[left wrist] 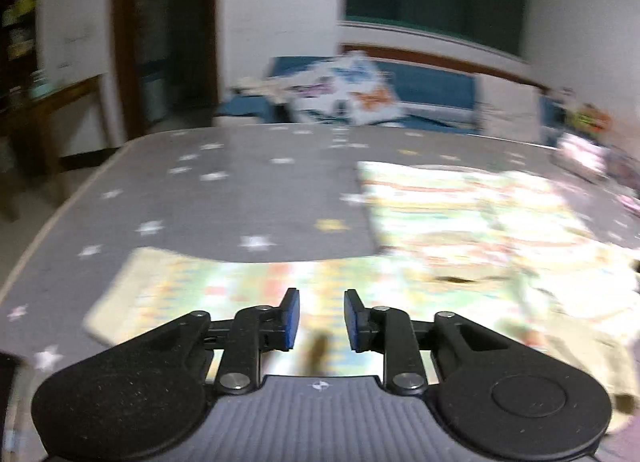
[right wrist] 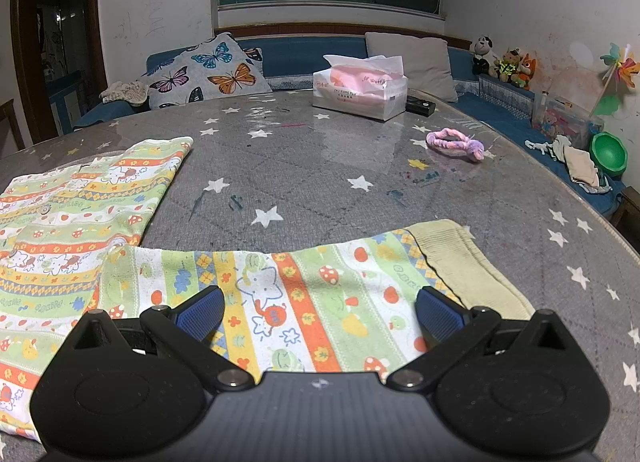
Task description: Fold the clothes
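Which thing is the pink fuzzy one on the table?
Look at the grey star-patterned table, right of the pink tissue pack. The pink and purple fuzzy loop lies there alone; it is the only twisted, ring-shaped thing on the table.

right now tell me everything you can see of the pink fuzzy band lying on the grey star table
The pink fuzzy band looks like a soft, twisted plush loop in pink and lilac, limp and flat. It lies alone on the grey star-patterned table, to the right, nearer than the tissue pack. Nothing but the tabletop touches it.
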Demonstrator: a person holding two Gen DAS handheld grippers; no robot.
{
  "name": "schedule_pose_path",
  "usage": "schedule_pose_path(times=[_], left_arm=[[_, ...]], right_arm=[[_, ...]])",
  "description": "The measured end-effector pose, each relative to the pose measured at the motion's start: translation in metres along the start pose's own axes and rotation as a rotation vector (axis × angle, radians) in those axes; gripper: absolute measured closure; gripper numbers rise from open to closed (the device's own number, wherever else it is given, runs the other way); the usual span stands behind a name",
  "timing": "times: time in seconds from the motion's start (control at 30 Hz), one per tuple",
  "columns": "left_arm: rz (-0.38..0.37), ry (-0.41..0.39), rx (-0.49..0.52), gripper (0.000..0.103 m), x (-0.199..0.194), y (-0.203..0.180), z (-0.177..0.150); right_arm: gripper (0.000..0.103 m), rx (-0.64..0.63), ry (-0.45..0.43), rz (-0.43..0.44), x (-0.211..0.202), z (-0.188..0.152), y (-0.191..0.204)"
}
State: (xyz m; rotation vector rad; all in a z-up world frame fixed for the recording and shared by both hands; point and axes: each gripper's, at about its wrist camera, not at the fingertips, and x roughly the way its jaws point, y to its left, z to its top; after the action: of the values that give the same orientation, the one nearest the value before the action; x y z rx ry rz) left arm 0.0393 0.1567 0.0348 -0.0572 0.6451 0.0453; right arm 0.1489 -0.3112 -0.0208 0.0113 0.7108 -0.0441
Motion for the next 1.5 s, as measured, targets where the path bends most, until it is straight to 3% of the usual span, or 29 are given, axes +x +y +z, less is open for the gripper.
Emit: schedule_pose_path(times=[0.2,0.5,0.73,0.9,1.07,1.2,1.3,1.43,1.5], left_arm=[[-0.089,0.028,0.078,0.075,0.016,-0.038,-0.01],[-0.068,0.039,0.185,0.074,0.004,-0.04,-0.03],[-0.144,-0.028,0.196,0.075,0.0,-0.07,-0.008],[-0.209,0.0,0.246,0.074,0.018,-0.104,-0.012],[-0.194,0.017,0.3,0.074,0.024,-0.113,-0.03],[-0.191,0.012,0.287,0.072,0.02,-0.109,-0.024],[-0.19,-0.022,0.273,0.064,0.014,-0.11,-0.014],[-0.204,-0.051,0.243,0.052,0.008,-0.112,-0.002],[-0.211,-0.051,0.231,0.051,0.008,-0.114,0.001]], right_arm=[[0.0,0.002,-0.001,0.002,0.0,0.0,0.0],[0.0,0.004,-0.002,0.003,-0.001,0.0,-0.001],[0.0,0.005,0.006,0.008,-0.012,-0.004,-0.007],[0.0,-0.028,0.002,0.013,-0.028,-0.011,-0.007],[0.0,-0.033,-0.016,0.014,-0.042,-0.015,-0.011],[0.008,0.008,-0.023,-0.002,-0.05,-0.016,-0.022],[0.011,0.038,-0.023,-0.035,-0.051,-0.017,-0.033],[0.022,0.094,-0.02,-0.069,-0.045,-0.015,-0.051],[0.025,0.119,-0.018,-0.091,-0.04,-0.014,-0.06]])
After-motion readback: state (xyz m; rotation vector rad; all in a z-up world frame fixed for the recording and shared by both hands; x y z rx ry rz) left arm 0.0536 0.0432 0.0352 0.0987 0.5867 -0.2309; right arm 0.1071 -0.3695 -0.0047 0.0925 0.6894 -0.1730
